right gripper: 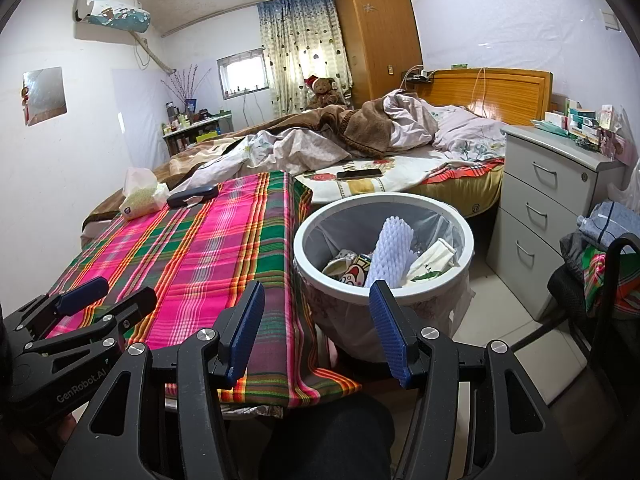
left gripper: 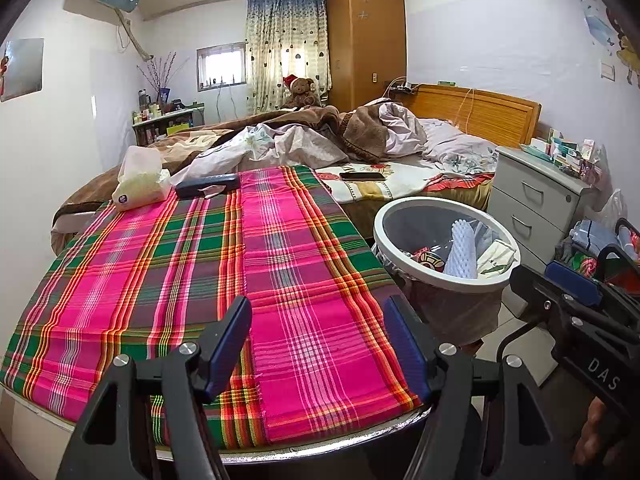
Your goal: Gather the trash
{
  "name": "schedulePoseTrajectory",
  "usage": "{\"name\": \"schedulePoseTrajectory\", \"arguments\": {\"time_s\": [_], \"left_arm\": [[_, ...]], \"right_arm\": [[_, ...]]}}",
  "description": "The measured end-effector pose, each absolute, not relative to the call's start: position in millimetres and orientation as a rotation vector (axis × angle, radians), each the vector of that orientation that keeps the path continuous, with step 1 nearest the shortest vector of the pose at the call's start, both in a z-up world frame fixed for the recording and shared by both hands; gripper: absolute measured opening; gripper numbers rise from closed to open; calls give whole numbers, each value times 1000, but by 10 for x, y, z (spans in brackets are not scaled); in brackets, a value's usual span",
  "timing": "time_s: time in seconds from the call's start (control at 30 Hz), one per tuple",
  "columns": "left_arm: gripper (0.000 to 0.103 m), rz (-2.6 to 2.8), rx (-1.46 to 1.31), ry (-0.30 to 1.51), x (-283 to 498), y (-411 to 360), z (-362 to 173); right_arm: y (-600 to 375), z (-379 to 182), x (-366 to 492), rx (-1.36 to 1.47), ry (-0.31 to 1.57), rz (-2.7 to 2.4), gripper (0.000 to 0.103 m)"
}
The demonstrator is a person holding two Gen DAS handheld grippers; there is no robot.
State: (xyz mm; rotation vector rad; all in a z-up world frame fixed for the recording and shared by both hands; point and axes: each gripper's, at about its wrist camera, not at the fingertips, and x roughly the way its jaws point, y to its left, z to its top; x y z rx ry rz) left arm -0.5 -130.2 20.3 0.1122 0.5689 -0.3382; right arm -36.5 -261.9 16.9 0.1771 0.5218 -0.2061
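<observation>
Trash sits in the white bin (right gripper: 384, 216), which stands on the floor just beside the right edge of the bench (left gripper: 120, 412): a white foam net sleeve (right gripper: 390, 252), a folded white packet (right gripper: 432, 262) and a printed can or wrapper (right gripper: 354, 274) lie inside, above a clear liner. Left of the bin, the bench carries a pink, green and orange plaid cloth (left gripper: 280, 264) that hangs over the edge nearest the bin. At the far end of the cloth, well apart from the bin, lie a soft pack of tissues (left gripper: 140, 184) and, just beside it, a dark case (left gripper: 208, 185) with a small scrap of paper (left gripper: 212, 191) against its near side. Beyond the bin is an unmade bed (right gripper: 400, 140) with a phone (right gripper: 359, 173) on its sheet, and to the right of the bin stands a grey drawer unit (right gripper: 552, 200). The left tool (left gripper: 320, 344) hangs over the near end of the cloth, left of the bin, its blue-padded jaws apart with nothing between them. The right tool (right gripper: 318, 332) hangs over the gap between the bench edge and the bin, its jaws likewise apart and empty, the right pad in front of the bin's near rim.
</observation>
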Motion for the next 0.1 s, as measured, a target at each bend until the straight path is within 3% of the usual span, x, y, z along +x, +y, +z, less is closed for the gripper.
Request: {"name": "schedulePoseTrajectory", "arguments": {"time_s": [0.1], "left_arm": [[70, -335, 113, 569, -12, -1307, 207]], "right_arm": [[-2618, 169, -364, 177, 522, -206, 56]]}}
